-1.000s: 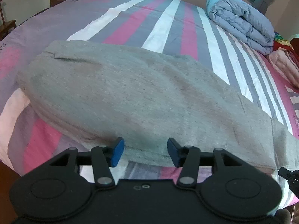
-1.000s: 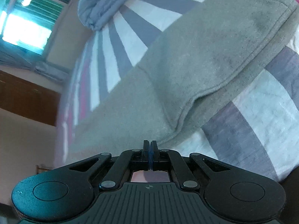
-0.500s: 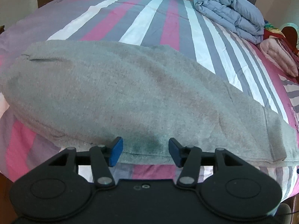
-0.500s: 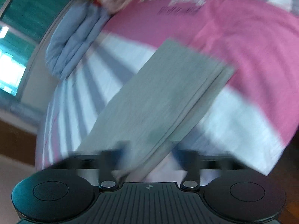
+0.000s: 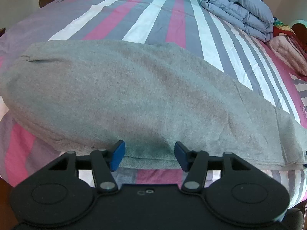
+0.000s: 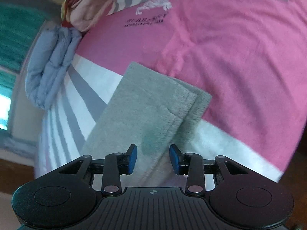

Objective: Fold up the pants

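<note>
The grey fleece pants (image 5: 134, 99) lie flat across the striped bed, folded lengthwise, waistband end at the left and leg cuffs at the right. My left gripper (image 5: 148, 156) is open, its blue pads either side of the pants' near edge, empty. In the right wrist view the leg cuff end (image 6: 153, 111) lies on the bed, one layer slightly offset from the other. My right gripper (image 6: 153, 158) is open just above the cuff end, holding nothing.
The bed sheet (image 5: 153, 19) has pink, white and grey stripes. A folded blue duvet (image 5: 239, 9) sits at the far right corner, also in the right wrist view (image 6: 49, 61). Pink bedding (image 5: 287, 53) lies beside it. The bed's near edge runs just below both grippers.
My right gripper has opened and let go of the pants, then pulled back and turned toward the cuff end. My left gripper stayed open and moved slightly closer to the pants' edge.
</note>
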`<state>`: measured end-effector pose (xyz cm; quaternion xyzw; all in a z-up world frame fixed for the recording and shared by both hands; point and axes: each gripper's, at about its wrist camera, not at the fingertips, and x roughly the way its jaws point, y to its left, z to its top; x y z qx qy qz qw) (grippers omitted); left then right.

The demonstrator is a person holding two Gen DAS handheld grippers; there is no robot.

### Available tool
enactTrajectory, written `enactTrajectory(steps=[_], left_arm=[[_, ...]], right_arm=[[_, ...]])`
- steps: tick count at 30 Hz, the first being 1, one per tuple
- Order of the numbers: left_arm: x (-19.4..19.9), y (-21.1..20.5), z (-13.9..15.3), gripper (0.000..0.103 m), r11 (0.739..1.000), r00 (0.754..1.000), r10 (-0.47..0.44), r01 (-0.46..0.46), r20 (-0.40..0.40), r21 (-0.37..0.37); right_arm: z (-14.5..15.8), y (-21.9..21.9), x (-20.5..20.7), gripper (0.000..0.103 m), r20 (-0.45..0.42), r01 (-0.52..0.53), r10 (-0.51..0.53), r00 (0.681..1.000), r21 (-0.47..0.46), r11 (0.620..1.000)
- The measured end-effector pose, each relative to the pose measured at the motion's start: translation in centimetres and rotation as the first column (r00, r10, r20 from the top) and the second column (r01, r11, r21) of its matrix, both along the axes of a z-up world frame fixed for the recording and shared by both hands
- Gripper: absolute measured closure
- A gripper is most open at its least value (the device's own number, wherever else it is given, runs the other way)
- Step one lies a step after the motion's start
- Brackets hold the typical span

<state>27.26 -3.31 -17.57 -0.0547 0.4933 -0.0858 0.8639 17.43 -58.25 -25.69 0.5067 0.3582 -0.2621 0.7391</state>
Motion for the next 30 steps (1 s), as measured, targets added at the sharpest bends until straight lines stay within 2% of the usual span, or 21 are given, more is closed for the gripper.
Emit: enactTrajectory(steps=[1,2,3,4,7,9,10,12,14,16,18,21,22,24,26,30], left_arm=[[0.0,0.0,0.0,0.054,1.000,1.000,0.000,0.000,0.001,0.001],[0.0,0.0,0.0,0.054,1.000,1.000,0.001,-0.001,0.001,-0.001],[0.0,0.1,0.0,0.054,1.000,1.000,0.001,-0.001,0.001,-0.003],[0.0,0.2,0.0,0.054,1.000,1.000,0.001,-0.001,0.002,-0.004],[0.1,0.6,0.0,0.054,1.000,1.000,0.001,-0.001,-0.001,-0.012],[0.2,0.7,0.0,0.054,1.000,1.000,0.006,-0.006,0.003,-0.005],[0.2,0.8,-0.1,0.054,1.000,1.000,0.008,-0.008,0.003,-0.003],[0.3,0.9,-0.1,0.054,1.000,1.000,0.010,-0.010,0.002,-0.001],[0.2,0.7,-0.1,0.054,1.000,1.000,0.003,-0.003,0.005,0.011],[0.1,0.7,-0.1,0.054,1.000,1.000,-0.001,0.001,0.008,0.021],[0.0,0.9,0.0,0.054,1.000,1.000,0.003,-0.003,0.007,0.020],[-0.3,1.2,0.1,0.054,1.000,1.000,0.014,-0.014,0.006,0.014],[-0.3,1.2,0.1,0.054,1.000,1.000,0.013,-0.013,0.006,0.014],[-0.4,1.1,0.1,0.053,1.000,1.000,0.010,-0.010,0.008,0.022],[-0.3,1.0,0.1,0.053,1.000,1.000,0.009,-0.009,0.006,0.026],[-0.5,1.7,0.2,0.052,1.000,1.000,0.020,-0.020,-0.004,0.010]], right_arm=[[-0.1,0.0,0.3,0.072,-0.002,-0.008,0.008,1.000,-0.016,1.000],[0.1,0.1,0.6,0.088,-0.006,-0.007,0.007,1.000,-0.033,0.999],[0.6,0.2,0.8,0.098,0.000,-0.011,0.011,1.000,-0.045,0.999],[1.5,0.3,1.1,0.098,0.027,-0.022,0.024,0.999,-0.070,0.997],[7.3,1.8,1.8,0.098,0.139,-0.114,0.154,0.978,-0.258,0.959],[10.0,2.4,0.9,0.098,0.205,-0.145,0.215,0.955,-0.310,0.940],[10.3,2.7,0.4,0.098,0.196,-0.161,0.237,0.952,-0.339,0.927],[8.6,2.2,-0.8,0.099,0.125,-0.190,0.241,0.963,-0.326,0.926],[5.1,0.8,-2.0,0.098,0.055,-0.171,0.189,0.980,-0.242,0.955],[2.4,0.5,-2.3,0.098,-0.025,-0.199,0.199,0.980,-0.237,0.951],[1.3,0.4,-2.2,0.098,-0.055,-0.216,0.209,0.976,-0.244,0.946],[1.1,-0.1,-1.8,0.097,-0.078,-0.225,0.214,0.974,-0.196,0.954],[1.5,-0.3,-2.0,0.092,-0.072,-0.222,0.212,0.975,-0.175,0.959],[2.4,-0.6,-2.5,0.087,-0.058,-0.211,0.204,0.977,-0.204,0.956],[3.0,-0.9,-2.6,0.086,-0.053,-0.206,0.199,0.979,-0.209,0.956],[3.9,-0.3,-2.1,0.083,-0.122,-0.236,0.211,0.970,-0.257,0.937]])
